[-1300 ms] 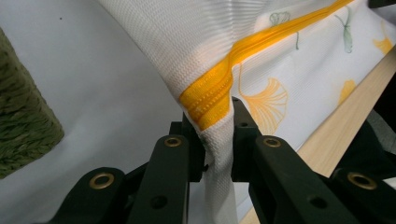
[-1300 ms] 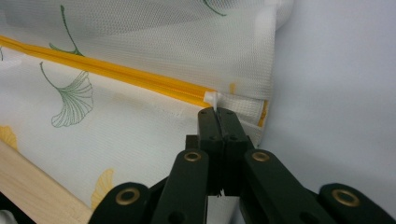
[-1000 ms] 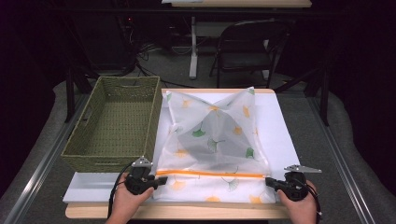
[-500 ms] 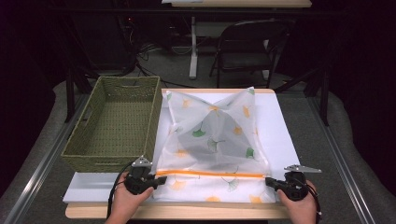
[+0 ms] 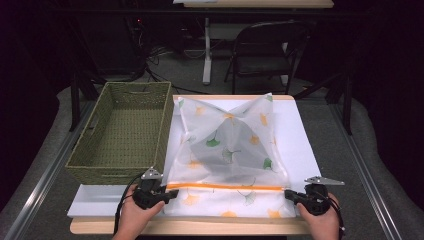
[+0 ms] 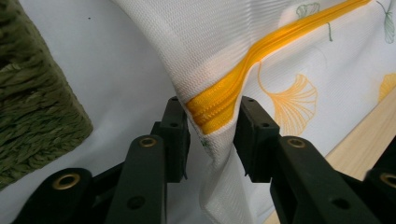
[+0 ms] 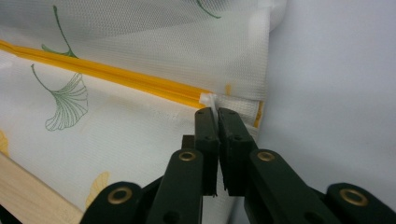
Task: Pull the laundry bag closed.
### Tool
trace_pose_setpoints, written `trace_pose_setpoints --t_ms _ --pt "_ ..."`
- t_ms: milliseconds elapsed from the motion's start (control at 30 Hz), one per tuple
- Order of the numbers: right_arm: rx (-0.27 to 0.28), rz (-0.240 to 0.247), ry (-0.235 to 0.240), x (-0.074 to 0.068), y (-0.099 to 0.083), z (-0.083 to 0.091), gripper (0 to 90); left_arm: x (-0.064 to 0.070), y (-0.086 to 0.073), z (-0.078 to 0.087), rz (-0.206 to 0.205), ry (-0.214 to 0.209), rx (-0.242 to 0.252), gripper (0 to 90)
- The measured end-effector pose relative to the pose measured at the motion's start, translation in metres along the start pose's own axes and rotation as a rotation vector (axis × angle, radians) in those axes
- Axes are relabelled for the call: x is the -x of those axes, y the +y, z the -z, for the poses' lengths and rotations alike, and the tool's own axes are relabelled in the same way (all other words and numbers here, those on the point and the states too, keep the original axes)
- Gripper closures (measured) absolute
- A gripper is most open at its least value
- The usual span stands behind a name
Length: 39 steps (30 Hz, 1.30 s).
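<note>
Lying across the middle of the white table top (image 5: 305, 145), the mesh bag (image 5: 227, 150) is spread with its near edge close to the wooden front edge (image 5: 200, 227), printed with green and yellow leaves. Its far part is bunched up into a loose peak, while the near part lies flat. An orange zipper (image 5: 225, 187) runs straight across the bag from side to side near the front. The left gripper (image 5: 170, 192) sits at the zipper's left end, held by the left hand (image 5: 132, 217); in the left gripper view its jaws stand apart on either side of the zipper end (image 6: 217, 109), with a fold of mesh and the orange tape between them, the cloth just at the inner faces but not squeezed flat. The right gripper (image 5: 289, 195), held by the right hand (image 5: 322, 222), is at the zipper's right end; in the right gripper view its jaws are pressed together on a small white tab (image 7: 211, 101) at that end. A green woven basket (image 5: 122, 132) stands on the table just left of the bag.
</note>
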State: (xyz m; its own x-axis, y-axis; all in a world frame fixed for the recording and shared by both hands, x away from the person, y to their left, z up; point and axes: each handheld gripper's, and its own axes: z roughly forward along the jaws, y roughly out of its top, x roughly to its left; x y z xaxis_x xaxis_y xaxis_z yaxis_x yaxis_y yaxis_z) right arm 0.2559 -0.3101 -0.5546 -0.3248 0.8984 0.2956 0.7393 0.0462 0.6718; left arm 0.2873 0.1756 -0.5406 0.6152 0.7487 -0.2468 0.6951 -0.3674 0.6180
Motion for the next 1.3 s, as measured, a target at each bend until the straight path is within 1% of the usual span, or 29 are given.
trace_pose_setpoints --t_ms 33,200,233,267,300,333,433,533,567,600,633,700,767,800,900,933,967,1033,1067,1100,1133,1167,1200,1233,1267,1300 --pt "0.000 0.000 0.000 0.000 0.000 0.000 72.1 0.000 0.000 0.000 0.000 0.000 0.000 56.4" --pt "0.000 0.000 0.000 0.000 0.000 0.000 72.1 0.000 0.000 0.000 0.000 0.000 0.000 56.4" --pt "0.000 0.000 0.000 0.000 0.000 0.000 72.1 0.002 0.000 0.003 -0.008 0.004 -0.006 56.4" --pt "0.027 0.007 0.003 0.000 0.001 0.003 63.2 0.002 -0.001 0.003 -0.006 0.004 -0.006 52.5" --pt "0.027 0.010 0.004 -0.001 0.001 0.003 62.8 0.003 -0.001 0.003 0.003 0.005 -0.008 51.7" --pt "0.033 0.011 0.003 -0.001 0.001 0.003 61.8 0.003 -0.001 0.004 -0.006 0.008 -0.009 51.0" --pt "0.024 0.021 0.001 -0.003 0.002 0.005 58.0 0.003 -0.001 0.004 -0.010 0.018 -0.014 49.5" --pt "0.042 0.035 -0.011 -0.005 0.002 0.004 51.6 0.004 -0.002 0.005 -0.009 0.021 -0.015 48.6" --pt "0.052 0.047 -0.015 -0.005 0.002 0.004 50.6 0.004 -0.002 0.005 -0.011 0.023 -0.014 48.5" --pt "0.049 0.054 -0.020 -0.005 0.002 0.005 49.9 0.004 -0.002 0.006 -0.015 0.022 -0.012 48.4" --pt "0.051 0.055 -0.020 -0.005 0.002 0.005 49.7 0.005 -0.002 0.006 -0.011 0.019 -0.011 48.2" --pt "0.048 0.053 -0.018 -0.005 0.002 0.005 49.7 0.004 -0.003 0.007 -0.016 0.021 -0.013 48.2" --pt "0.054 0.052 -0.016 -0.005 0.002 0.004 49.7 0.004 -0.003 0.008 -0.009 0.021 -0.010 48.1" --pt "0.053 0.055 -0.016 -0.005 0.002 0.004 49.7 0.004 -0.003 0.009 -0.017 0.021 -0.009 48.1" --pt "0.052 0.052 -0.018 -0.005 0.002 0.004 49.7 0.003 -0.003 0.011 -0.004 0.022 -0.003 48.0" --pt "0.053 0.053 -0.019 -0.005 0.002 0.004 49.5 0.003 -0.004 0.013 -0.009 0.024 -0.001 47.9" --pt "0.054 0.053 -0.019 -0.005 0.002 0.004 49.2 0.003 -0.004 0.014 -0.003 0.024 0.002 47.8" --pt "0.052 0.061 -0.022 -0.005 0.002 0.004 48.8 0.002 -0.005 0.017 -0.007 0.023 0.006 47.6" --pt "0.047 0.061 -0.021 -0.006 0.002 0.005 48.6 0.002 -0.005 0.018 -0.001 0.022 0.011 47.5" --pt "0.051 0.063 -0.022 -0.006 0.002 0.005 48.4 0.002 -0.006 0.019 -0.004 0.023 0.011 47.4" --pt "0.055 0.064 -0.023 -0.006 0.002 0.005 48.3 0.002 -0.007 0.021 0.004 0.023 0.014 47.3" --pt "0.055 0.064 -0.023 -0.006 0.002 0.005 48.3 0.002 -0.007 0.021 0.004 0.023 0.014 47.3" --pt "0.053 0.066 -0.024 -0.007 0.002 0.006 48.1 0.002 -0.007 0.023 -0.007 0.029 0.018 47.3" --pt "0.054 0.067 -0.024 -0.007 0.002 0.006 48.0 0.002 -0.007 0.024 -0.006 0.029 0.018 47.3" --pt "0.061 0.068 -0.024 -0.008 0.002 0.006 47.9 0.003 -0.008 0.025 0.005 0.030 0.023 47.3" --pt "0.058 0.077 -0.029 -0.008 0.003 0.006 47.4 0.002 -0.008 0.026 -0.008 0.030 0.019 47.3"
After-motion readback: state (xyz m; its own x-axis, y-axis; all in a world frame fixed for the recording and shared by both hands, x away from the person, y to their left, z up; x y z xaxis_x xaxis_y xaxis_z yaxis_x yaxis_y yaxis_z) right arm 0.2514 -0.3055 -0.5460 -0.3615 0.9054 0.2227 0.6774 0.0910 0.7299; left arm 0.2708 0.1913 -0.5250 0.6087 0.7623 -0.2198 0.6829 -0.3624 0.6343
